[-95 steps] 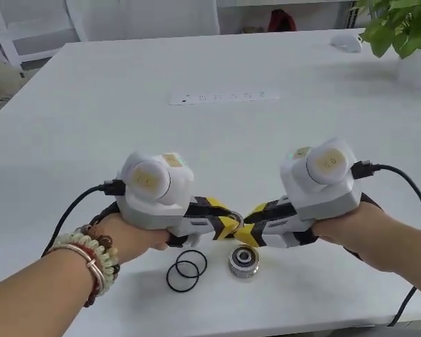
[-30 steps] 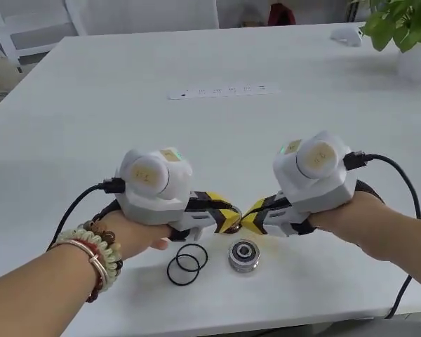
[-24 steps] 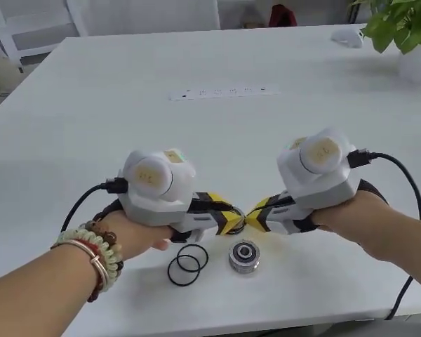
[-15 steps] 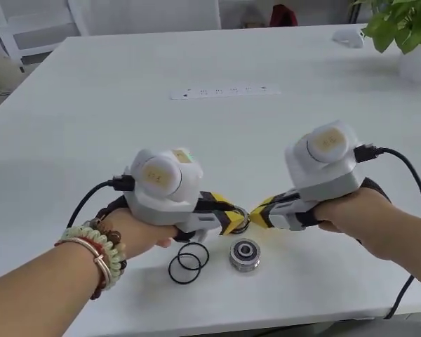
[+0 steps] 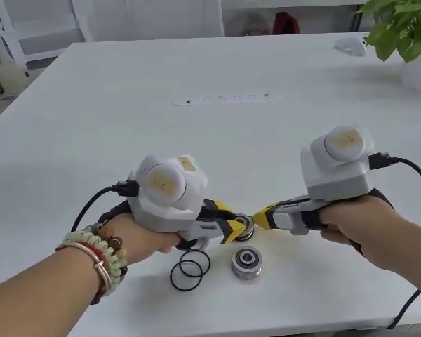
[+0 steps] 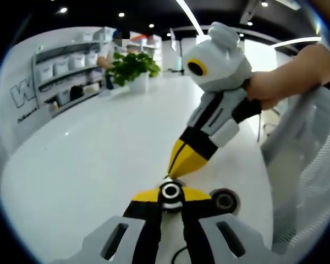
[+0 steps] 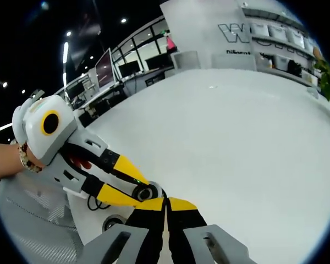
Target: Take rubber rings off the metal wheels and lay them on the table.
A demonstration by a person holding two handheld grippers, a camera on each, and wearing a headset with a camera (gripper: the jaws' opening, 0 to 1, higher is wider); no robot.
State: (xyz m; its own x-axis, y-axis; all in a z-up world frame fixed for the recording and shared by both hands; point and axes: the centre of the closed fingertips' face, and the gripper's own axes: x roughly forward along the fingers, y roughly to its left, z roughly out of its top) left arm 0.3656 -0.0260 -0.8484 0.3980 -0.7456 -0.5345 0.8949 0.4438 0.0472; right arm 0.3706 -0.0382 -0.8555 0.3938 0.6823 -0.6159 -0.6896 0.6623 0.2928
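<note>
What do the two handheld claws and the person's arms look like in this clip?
The left claw and right claw match: light grey-white bodies, black tapered jaws with yellow tips, each trailing a black cable. Forearms are bare; the left wrist wears beaded bracelets and a thin bangle.

The left hand-held gripper [image 5: 235, 226] and the right hand-held gripper [image 5: 258, 217] face each other above the near edge of the surface [image 5: 126, 105], tips just beside one another. A wheel [image 5: 243, 223] sits between the left one's jaws. Below the tips, on the surface, lies a second wheel [image 5: 246, 260]. Two overlapping rings [image 5: 189, 269] lie beside it, under the left hand-held gripper. A power strip [image 5: 228, 99] lies well beyond both, and a plant [image 5: 400, 28] stands far beyond the right one.
</note>
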